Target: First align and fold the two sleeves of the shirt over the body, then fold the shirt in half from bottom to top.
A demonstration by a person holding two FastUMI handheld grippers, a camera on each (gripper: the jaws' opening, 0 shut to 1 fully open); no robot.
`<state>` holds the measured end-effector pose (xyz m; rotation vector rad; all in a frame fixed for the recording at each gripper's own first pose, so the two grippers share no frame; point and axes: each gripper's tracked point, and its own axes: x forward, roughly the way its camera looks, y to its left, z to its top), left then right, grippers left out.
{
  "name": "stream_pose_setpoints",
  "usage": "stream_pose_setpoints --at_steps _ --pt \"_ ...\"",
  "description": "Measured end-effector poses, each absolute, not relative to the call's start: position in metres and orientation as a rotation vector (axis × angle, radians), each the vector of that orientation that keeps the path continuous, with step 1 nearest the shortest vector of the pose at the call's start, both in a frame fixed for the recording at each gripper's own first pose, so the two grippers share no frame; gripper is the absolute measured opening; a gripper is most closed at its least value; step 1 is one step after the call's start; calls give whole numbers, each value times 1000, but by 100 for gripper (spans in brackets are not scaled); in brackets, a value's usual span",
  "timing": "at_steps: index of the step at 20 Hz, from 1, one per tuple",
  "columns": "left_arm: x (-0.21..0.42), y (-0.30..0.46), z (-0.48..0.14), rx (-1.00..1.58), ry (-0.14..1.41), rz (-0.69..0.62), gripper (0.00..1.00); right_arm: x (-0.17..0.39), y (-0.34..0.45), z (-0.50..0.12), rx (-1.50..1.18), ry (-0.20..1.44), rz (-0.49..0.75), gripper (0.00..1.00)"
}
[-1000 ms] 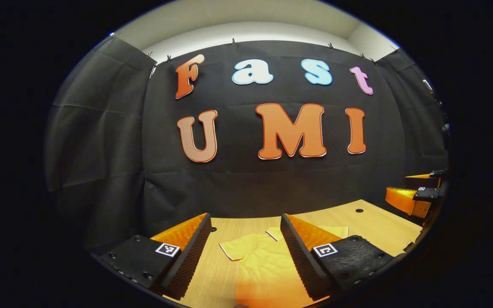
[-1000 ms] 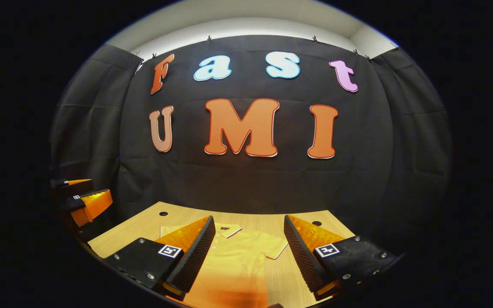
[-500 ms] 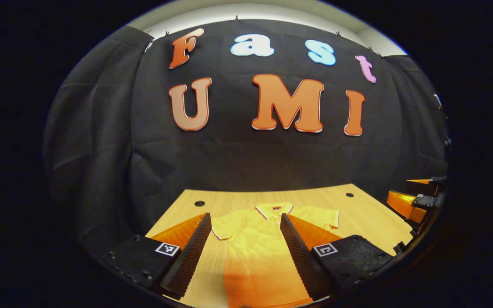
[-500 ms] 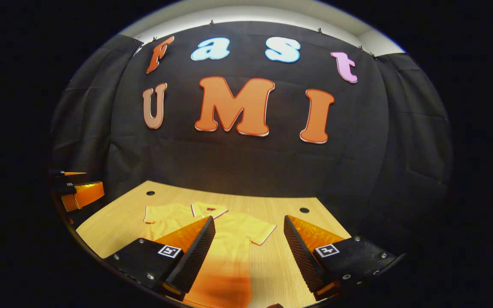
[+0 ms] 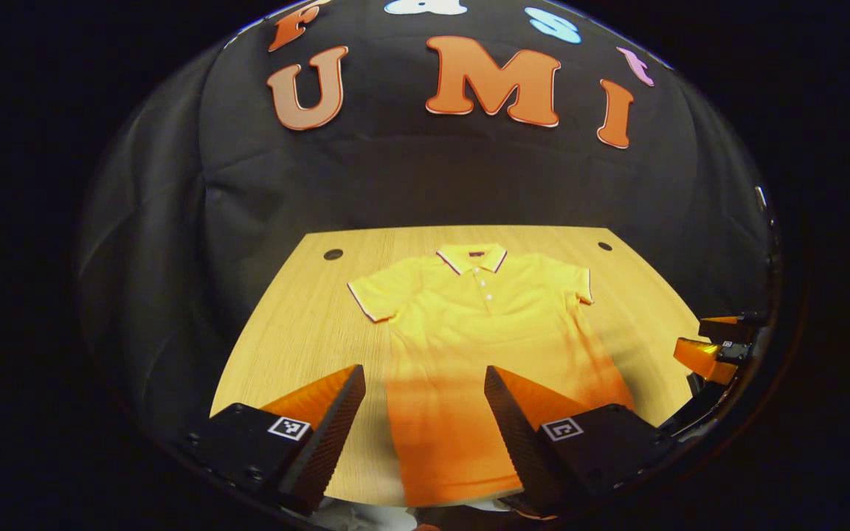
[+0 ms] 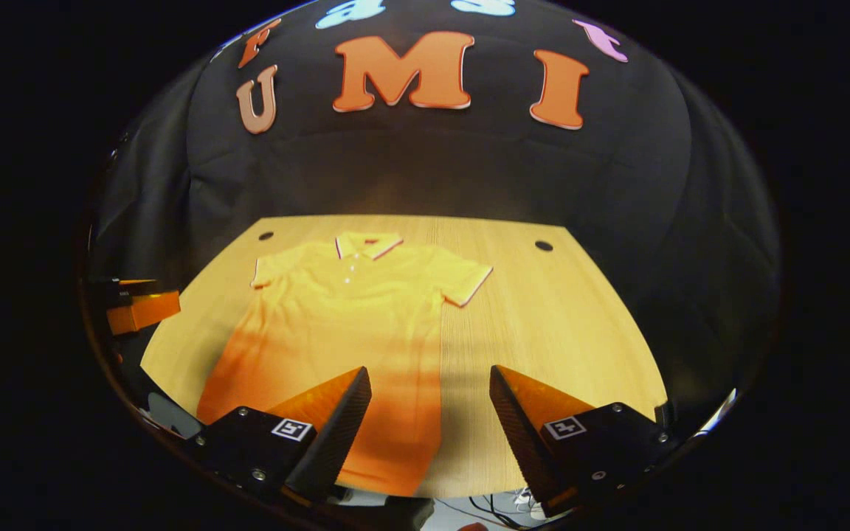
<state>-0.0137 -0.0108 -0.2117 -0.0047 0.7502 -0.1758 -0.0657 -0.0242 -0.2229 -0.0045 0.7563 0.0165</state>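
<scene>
Shirt (image 5: pixel 469 332) laid flat on the wooden table (image 5: pixel 299 324), collar toward the far edge, sleeves spread.
Left gripper (image 5: pixel 425 383) and right gripper (image 6: pixel 431 383) are held wide open above the shirt's hem, nothing gripped.

A staged recording booth, not a lived-in room. Black cloth (image 5: pixel 174 221) hangs as wall on the far side and both flanks of a light wood table (image 5: pixel 299 324), creased and draped like a backdrop. The tabletop has round cable holes (image 5: pixel 333 254) near its far corners, like an office desk. Light falls on the far half, with a shadow band across the near half. Past the table's near edge, loose cables (image 6: pixel 480 509) lie on a pale floor
</scene>
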Motion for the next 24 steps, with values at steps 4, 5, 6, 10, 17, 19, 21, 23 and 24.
stream_pose_setpoints --at_steps 4,5,6,10,17,19,21,23,24 --pt "-31 -5 -255 -29 890 -200 98 -90 -22 -260 9 886 24 98" --pt "-38 -7 -267 -40 942 -212 98 -97 -21 -268 13 919 24 98" --pt "-45 -9 -277 -52 988 -215 98 -103 -19 -275 19 949 26 98" --pt "-41 -2 -292 -75 1090 -191 99 -120 -15 -292 41 1023 37 98" --pt "14 26 -254 -134 887 -141 99 -64 -25 -249 7 855 -38 96" --pt "32 27 -230 -118 781 -174 99 -50 -27 -247 -10 841 -83 96" --pt "36 26 -204 -97 673 -216 99 -31 -29 -247 -17 840 -109 96" --pt "34 30 -186 -84 622 -214 98 -8 -36 -248 -34 846 -115 96" --pt "33 31 -179 -84 596 -206 98 7 -38 -249 -40 837 -104 96"
